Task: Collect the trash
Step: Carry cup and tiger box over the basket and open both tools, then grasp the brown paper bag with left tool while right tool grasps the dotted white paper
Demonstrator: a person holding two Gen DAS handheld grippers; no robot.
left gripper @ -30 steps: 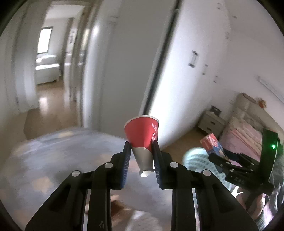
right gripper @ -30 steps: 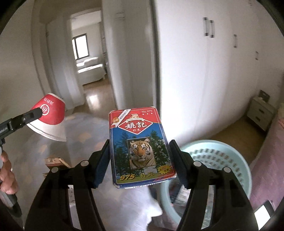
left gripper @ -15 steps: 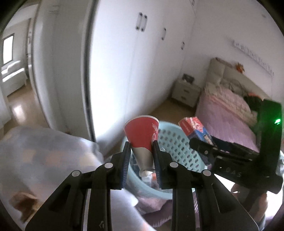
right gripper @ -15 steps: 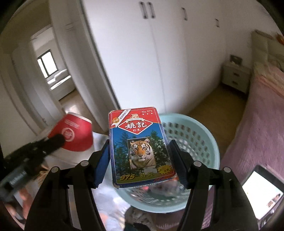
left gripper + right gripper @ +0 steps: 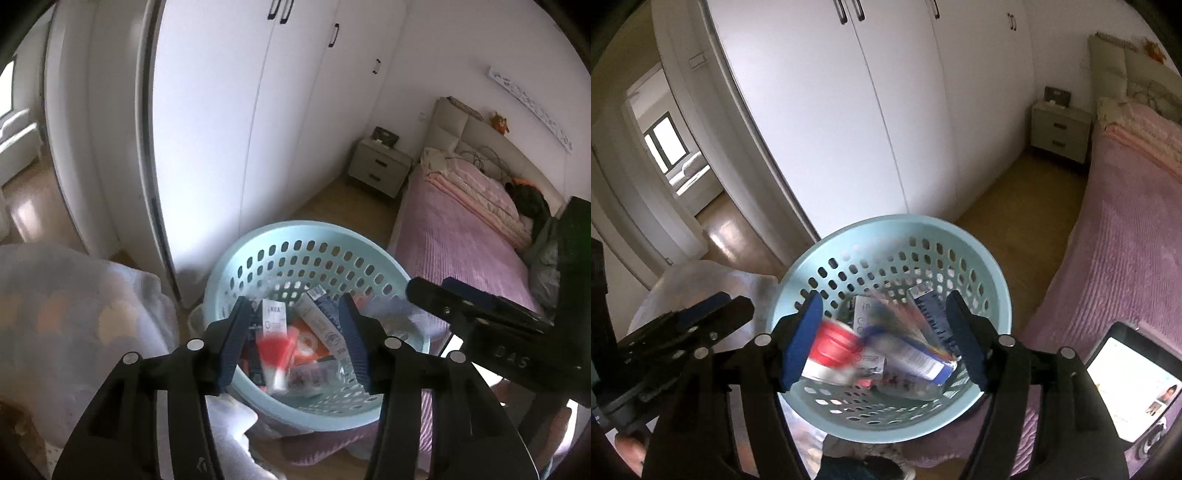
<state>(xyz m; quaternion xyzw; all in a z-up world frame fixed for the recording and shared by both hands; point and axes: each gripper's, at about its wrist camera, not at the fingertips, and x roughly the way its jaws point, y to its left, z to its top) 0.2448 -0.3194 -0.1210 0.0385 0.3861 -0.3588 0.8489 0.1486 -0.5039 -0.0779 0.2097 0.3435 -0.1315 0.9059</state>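
- Above the pale blue perforated plastic laundry basket (image 5: 993,280), both tools hang with jaws spread wide and nothing between them.
- Left gripper (image 5: 293,334): fully parted; a red-and-white paper cup (image 5: 275,354) shows blurred below it, inside the basket, apparently mid-fall.
- Right gripper (image 5: 886,338): likewise parted; a blue-and-red card box (image 5: 912,350) appears blurred, tilted, just under its fingers (image 5: 801,339), within the rim.
- Basket already contains other packaging; it stands on the wood floor between the white wardrobe (image 5: 886,110) and the pink-covered bed (image 5: 1126,240).
- Judgement: release step for 2 items. Keep both tools centred over the opening and steady until each piece settles, then lift straight up to avoid clipping the rim.
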